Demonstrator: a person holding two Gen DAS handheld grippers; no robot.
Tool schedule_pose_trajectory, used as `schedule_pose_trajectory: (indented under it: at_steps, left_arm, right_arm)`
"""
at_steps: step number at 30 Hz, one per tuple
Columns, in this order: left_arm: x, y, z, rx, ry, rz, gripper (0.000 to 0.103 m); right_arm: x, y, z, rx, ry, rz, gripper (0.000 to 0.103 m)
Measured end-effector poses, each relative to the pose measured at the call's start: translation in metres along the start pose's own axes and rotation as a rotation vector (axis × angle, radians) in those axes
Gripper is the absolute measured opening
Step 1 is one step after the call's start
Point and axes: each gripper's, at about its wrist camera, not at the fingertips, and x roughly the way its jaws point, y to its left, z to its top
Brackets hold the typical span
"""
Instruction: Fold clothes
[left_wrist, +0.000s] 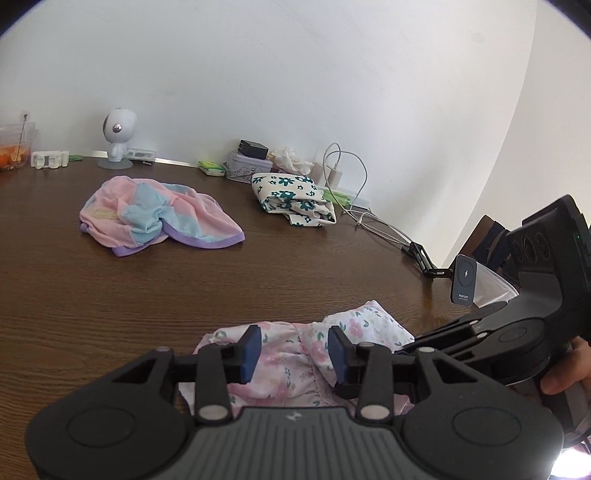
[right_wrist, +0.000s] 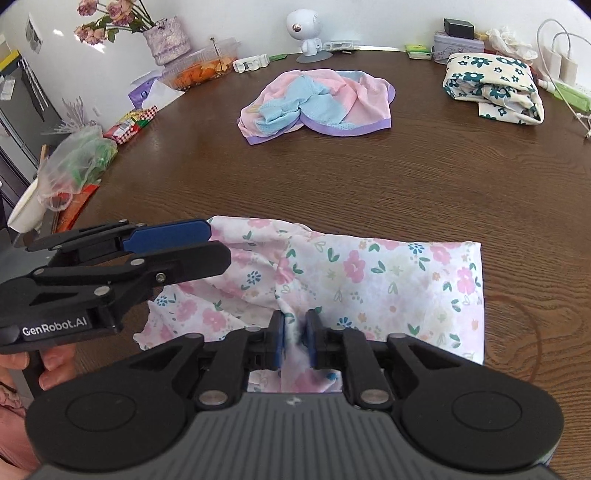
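Near edge of brown table (right_wrist: 406, 192): floral garment (right_wrist: 369, 273) lying partly flattened, wrinkled toward left. Right gripper (right_wrist: 295, 341) pinching a bunched fold at near hem, 2 blue pads (right_wrist: 277, 341) pressing cloth between them. Left gripper (left_wrist: 295, 350) hovering over garment's left part, jaws standing wide, nothing between. Sitting farther back, apart: crumpled pink-blue cloth (right_wrist: 317, 105) at centre, folded green-flowered bundle (right_wrist: 495, 88) far right. Standing by far wall: white figurine (right_wrist: 308, 31).
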Motion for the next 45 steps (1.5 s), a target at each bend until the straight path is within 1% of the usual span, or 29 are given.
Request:
schedule_pose_trajectory:
  at_steps: [2,4,6,7,9,10,12,13,14,18,20,24,26,28,30,31,33,34,35,36,38,42,43,45]
  left_arm:
    - [-0.001,-0.002,0.002,0.006,-0.010,0.003,0.039]
    - [-0.003,-0.004,0.004,0.015,-0.021,0.001,0.039]
    - [-0.002,-0.008,0.007,0.025,-0.029,-0.007,0.039]
    - [-0.001,-0.012,0.008,0.034,-0.029,-0.017,0.039]
    - [0.006,-0.022,0.010,0.059,-0.026,-0.046,0.037]
    - [0.011,-0.029,0.011,0.076,-0.018,-0.059,0.036]
    - [0.023,-0.042,0.011,0.109,-0.003,-0.083,0.029]
    - [0.031,-0.047,0.011,0.124,0.008,-0.089,0.022]
    - [0.038,-0.051,0.010,0.136,0.020,-0.087,0.021]
    - [0.067,-0.053,0.002,0.157,0.080,-0.035,0.016]
    - [0.073,-0.047,-0.003,0.140,0.101,-0.026,0.013]
    - [0.083,-0.035,-0.011,0.109,0.137,-0.009,0.013]
    - [0.078,-0.036,-0.009,0.108,0.130,-0.008,0.013]
    - [0.065,-0.042,-0.005,0.119,0.093,-0.024,0.014]
    - [0.045,-0.051,-0.003,0.152,0.048,-0.061,0.017]
    - [0.036,-0.056,-0.003,0.172,0.033,-0.080,0.017]
    - [0.024,-0.069,-0.007,0.232,0.029,-0.100,0.017]
    - [0.021,-0.075,-0.011,0.266,0.033,-0.102,0.017]
    - [0.020,-0.081,-0.015,0.294,0.044,-0.100,0.017]
    - [0.021,-0.086,-0.020,0.318,0.059,-0.095,0.017]
    - [0.025,-0.088,-0.030,0.329,0.088,-0.076,0.016]
    - [0.035,-0.083,-0.047,0.311,0.139,-0.038,0.014]
    - [0.038,-0.081,-0.050,0.304,0.148,-0.032,0.014]
    - [0.040,-0.078,-0.056,0.300,0.151,-0.030,0.013]
  right_arm:
    - [-0.012,-0.006,-0.007,0.044,-0.052,0.072,0.038]
    - [-0.036,-0.010,-0.015,0.061,-0.137,0.122,0.039]
    - [-0.060,-0.018,-0.025,0.056,-0.227,0.132,0.047]
    - [-0.070,-0.022,-0.030,0.049,-0.265,0.101,0.048]
    - [-0.079,-0.029,-0.037,0.019,-0.307,-0.007,0.047]
    - [-0.078,-0.031,-0.040,0.005,-0.308,-0.043,0.045]
    - [-0.070,-0.035,-0.045,-0.020,-0.289,-0.093,0.033]
    - [-0.065,-0.035,-0.048,-0.039,-0.279,-0.102,0.032]
    - [-0.060,-0.032,-0.051,-0.064,-0.278,-0.114,0.032]
    - [-0.040,-0.021,-0.062,-0.140,-0.263,-0.149,0.033]
    - [-0.031,-0.016,-0.066,-0.167,-0.252,-0.161,0.033]
    - [-0.022,-0.012,-0.073,-0.204,-0.256,-0.178,0.033]
    - [-0.027,-0.015,-0.073,-0.194,-0.270,-0.157,0.033]
    - [-0.039,-0.019,-0.071,-0.169,-0.293,-0.121,0.035]
    - [-0.062,-0.026,-0.068,-0.147,-0.363,-0.102,0.039]
    - [-0.071,-0.029,-0.064,-0.146,-0.389,-0.122,0.040]
    - [-0.086,-0.037,-0.055,-0.143,-0.436,-0.160,0.040]
    - [-0.088,-0.040,-0.050,-0.146,-0.441,-0.176,0.039]
    - [-0.086,-0.044,-0.044,-0.148,-0.434,-0.178,0.035]
    - [-0.079,-0.049,-0.037,-0.144,-0.412,-0.156,0.026]
    - [-0.064,-0.057,-0.023,-0.137,-0.366,-0.114,0.020]
    - [-0.026,-0.059,-0.016,-0.143,-0.277,-0.121,0.019]
    - [-0.018,-0.059,-0.017,-0.143,-0.262,-0.127,0.019]
    - [-0.010,-0.059,-0.022,-0.148,-0.262,-0.141,0.020]
